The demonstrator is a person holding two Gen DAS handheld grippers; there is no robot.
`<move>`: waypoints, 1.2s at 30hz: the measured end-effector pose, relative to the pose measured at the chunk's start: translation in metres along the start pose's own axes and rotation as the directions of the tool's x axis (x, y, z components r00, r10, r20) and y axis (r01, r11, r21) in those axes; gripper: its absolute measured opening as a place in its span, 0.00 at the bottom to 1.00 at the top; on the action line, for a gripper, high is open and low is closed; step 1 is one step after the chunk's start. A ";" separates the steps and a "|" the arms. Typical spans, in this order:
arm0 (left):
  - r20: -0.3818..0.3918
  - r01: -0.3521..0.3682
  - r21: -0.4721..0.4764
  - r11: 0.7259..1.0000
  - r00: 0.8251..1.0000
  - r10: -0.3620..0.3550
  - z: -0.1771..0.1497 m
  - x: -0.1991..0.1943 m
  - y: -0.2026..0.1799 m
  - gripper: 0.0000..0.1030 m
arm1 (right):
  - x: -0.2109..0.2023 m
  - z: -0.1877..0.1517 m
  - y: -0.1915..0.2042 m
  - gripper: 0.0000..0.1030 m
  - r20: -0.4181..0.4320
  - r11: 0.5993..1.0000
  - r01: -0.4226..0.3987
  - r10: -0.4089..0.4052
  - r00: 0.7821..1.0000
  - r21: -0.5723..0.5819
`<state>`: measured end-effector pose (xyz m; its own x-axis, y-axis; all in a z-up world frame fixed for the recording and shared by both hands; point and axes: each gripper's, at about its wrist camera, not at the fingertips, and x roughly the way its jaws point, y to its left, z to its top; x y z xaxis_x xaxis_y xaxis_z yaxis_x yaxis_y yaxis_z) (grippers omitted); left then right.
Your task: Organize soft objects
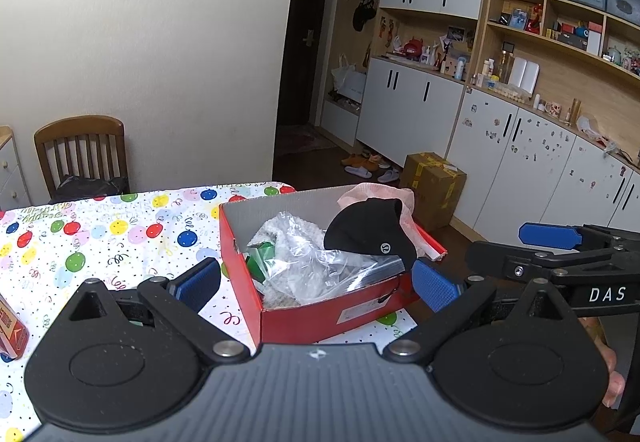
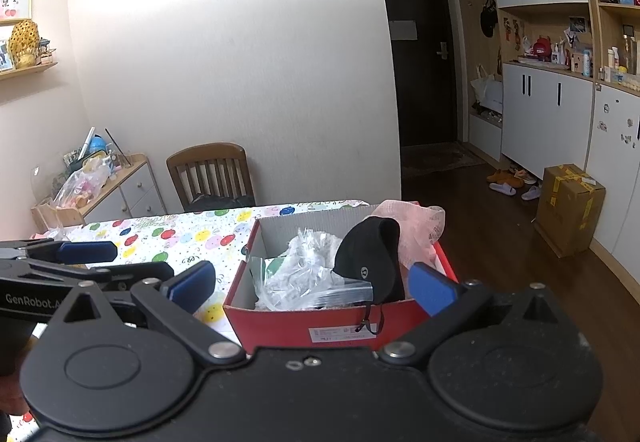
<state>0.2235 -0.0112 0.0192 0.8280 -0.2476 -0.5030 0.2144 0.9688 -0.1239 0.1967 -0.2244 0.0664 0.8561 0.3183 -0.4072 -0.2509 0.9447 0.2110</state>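
A red box (image 1: pixel 320 318) was seen on the table (image 1: pixel 120 242), near its 3 o'clock edge, with the lid off so that soft things could be dropped in from above. Inside it, a clear bag (image 1: pixel 308 262) holding something pale and fluffy was laid across the floor of the box, with a green item (image 1: pixel 260 258) tucked at its 9 o'clock side. A black cap (image 1: pixel 368 230) was propped over the bag toward 1 o'clock, and a pink cloth (image 1: pixel 384 193) was draped over the far rim at 1 o'clock, part of it hanging outside. It was judged that the cloth and cap had been set in loosely rather than packed flat.

The left gripper (image 1: pixel 320 282) was held with its jaws wide apart and nothing between them, raised in front of the box at 6 o'clock. The right gripper (image 2: pixel 312 282) was likewise spread and empty, facing the same near wall of the box; in the left view it (image 1: pixel 560 254) was seen at 3 o'clock, just beside the left one. Both were judged to be held back and clear so that the contents could be checked. No soft item was seen loose on the table; a small red carton (image 1: pixel 12 330) stood at 9 o'clock. The sorting was judged nearly done, with the overhanging cloth the likeliest thing left to tuck in.
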 end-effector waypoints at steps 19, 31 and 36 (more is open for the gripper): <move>0.009 -0.017 0.013 1.000 1.000 0.016 0.000 -0.003 0.000 1.00 | -0.001 0.000 0.000 1.00 0.000 1.000 0.001 -0.001 1.000 0.002; 0.015 -0.016 0.008 1.000 1.000 0.016 0.001 -0.004 0.002 1.00 | -0.004 -0.002 0.006 1.00 -0.003 1.000 0.016 -0.016 1.000 0.003; 0.013 -0.012 0.001 1.000 1.000 0.012 0.000 -0.005 0.004 1.00 | -0.004 -0.002 0.008 1.00 -0.003 1.000 0.017 -0.017 1.000 0.002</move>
